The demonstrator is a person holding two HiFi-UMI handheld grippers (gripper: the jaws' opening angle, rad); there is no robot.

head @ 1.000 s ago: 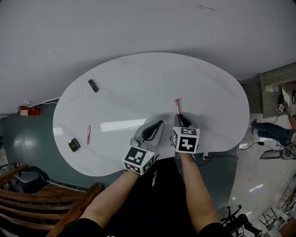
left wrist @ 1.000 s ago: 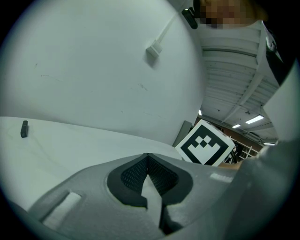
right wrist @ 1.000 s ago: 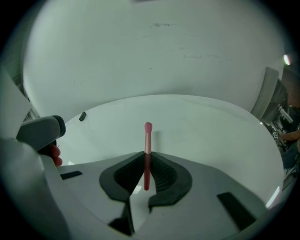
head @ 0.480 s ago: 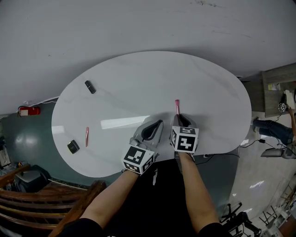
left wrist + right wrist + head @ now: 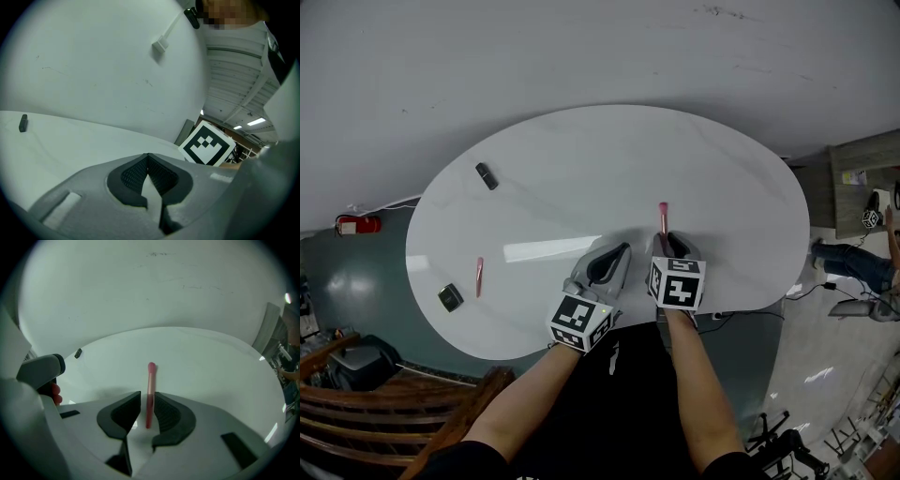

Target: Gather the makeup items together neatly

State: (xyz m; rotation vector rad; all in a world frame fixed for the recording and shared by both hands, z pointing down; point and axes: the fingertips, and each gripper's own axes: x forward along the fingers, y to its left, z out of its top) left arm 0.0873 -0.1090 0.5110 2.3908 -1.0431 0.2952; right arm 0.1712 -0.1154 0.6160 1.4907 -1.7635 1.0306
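barely anything's moved — pink makeup stick [image 5: 150, 380] sits between the right gripper's [image 5: 147, 399] slightly parted jaws; left gripper [image 5: 148, 159] shut, empty.

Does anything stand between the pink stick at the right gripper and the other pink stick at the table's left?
Nothing on the table does; it is bare between the near pink stick and the left pink stick. Only the shut left gripper hangs near that path.

On white oval table [image 5: 581, 159]: black tube [image 5: 487, 175], pink pencil [image 5: 479, 276], compact [image 5: 450, 298].
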